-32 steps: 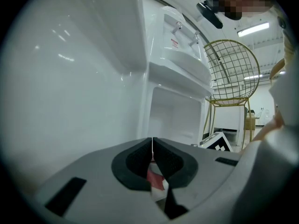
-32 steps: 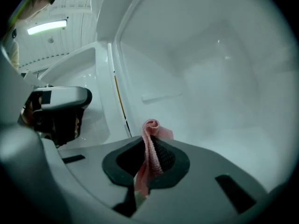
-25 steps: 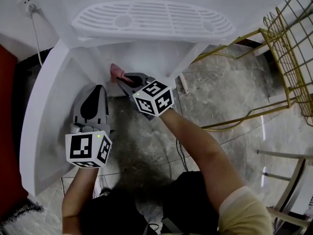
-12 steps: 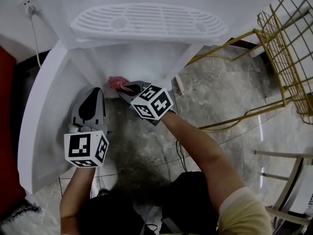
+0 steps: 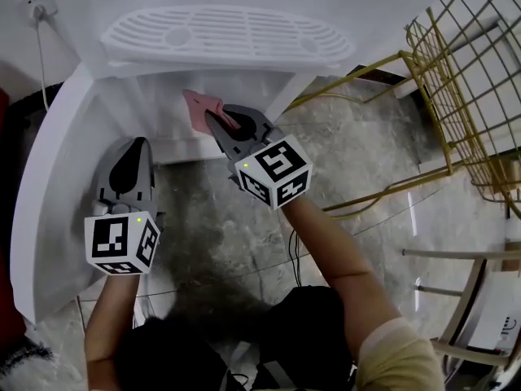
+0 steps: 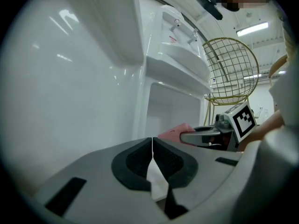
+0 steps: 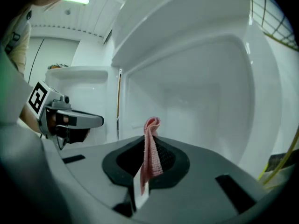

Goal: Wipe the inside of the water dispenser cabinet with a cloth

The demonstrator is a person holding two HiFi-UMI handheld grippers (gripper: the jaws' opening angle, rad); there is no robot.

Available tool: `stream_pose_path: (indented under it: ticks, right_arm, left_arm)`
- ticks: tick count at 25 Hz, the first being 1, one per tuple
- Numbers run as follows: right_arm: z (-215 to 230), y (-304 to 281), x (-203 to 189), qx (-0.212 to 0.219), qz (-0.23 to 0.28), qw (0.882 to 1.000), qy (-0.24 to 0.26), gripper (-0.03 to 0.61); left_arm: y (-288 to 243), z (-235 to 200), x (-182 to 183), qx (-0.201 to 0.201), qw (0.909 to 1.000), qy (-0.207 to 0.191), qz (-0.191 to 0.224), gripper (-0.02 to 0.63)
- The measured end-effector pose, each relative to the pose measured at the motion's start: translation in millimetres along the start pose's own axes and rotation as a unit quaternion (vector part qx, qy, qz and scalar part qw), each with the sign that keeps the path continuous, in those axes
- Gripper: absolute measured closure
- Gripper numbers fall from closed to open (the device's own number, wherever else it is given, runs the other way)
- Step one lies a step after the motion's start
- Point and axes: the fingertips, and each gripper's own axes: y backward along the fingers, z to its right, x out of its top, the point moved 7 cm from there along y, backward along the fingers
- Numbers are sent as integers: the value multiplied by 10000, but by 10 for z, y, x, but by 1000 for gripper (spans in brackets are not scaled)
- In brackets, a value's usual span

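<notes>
The white water dispenser's lower cabinet stands open, its door swung out to the left. My right gripper is shut on a pink cloth and holds it at the cabinet's mouth. In the right gripper view the cloth sticks up between the pads, facing the white inner walls. My left gripper is shut with nothing in it, just inside the open door. In the left gripper view the door panel fills the left, and the cloth shows ahead.
The dispenser's slotted drip tray overhangs the cabinet. A gold wire chair stands close on the right. A wall socket with a cord is at the far left. The floor is grey marble.
My right gripper has lifted the pink cloth up and further toward the cabinet. The left gripper has stayed shut beside the door, drifting slightly left.
</notes>
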Motion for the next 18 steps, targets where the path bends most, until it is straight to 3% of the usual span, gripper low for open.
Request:
stream_pose_path:
  ticks: [4, 8, 11, 14, 18]
  right_arm:
    - [53, 195, 255, -672, 375, 9934, 853, 552]
    - [46, 298, 462, -1337, 566, 9723, 1834, 552]
    - [65, 343, 499, -1877, 480, 9561, 2199, 552]
    - [84, 397, 533, -2421, 328, 9329, 2644, 552]
    - [71, 400, 562, -2952, 302, 8892, 3483, 552]
  left_arm:
    - [13, 8, 100, -13, 9999, 16, 128, 597]
    - [36, 44, 144, -64, 9998, -54, 201, 597]
    - [61, 31, 170, -47, 9997, -6, 251, 597]
    - [70, 23, 211, -48, 9996, 57, 285, 597]
    - [73, 20, 201, -96, 9995, 85, 284, 597]
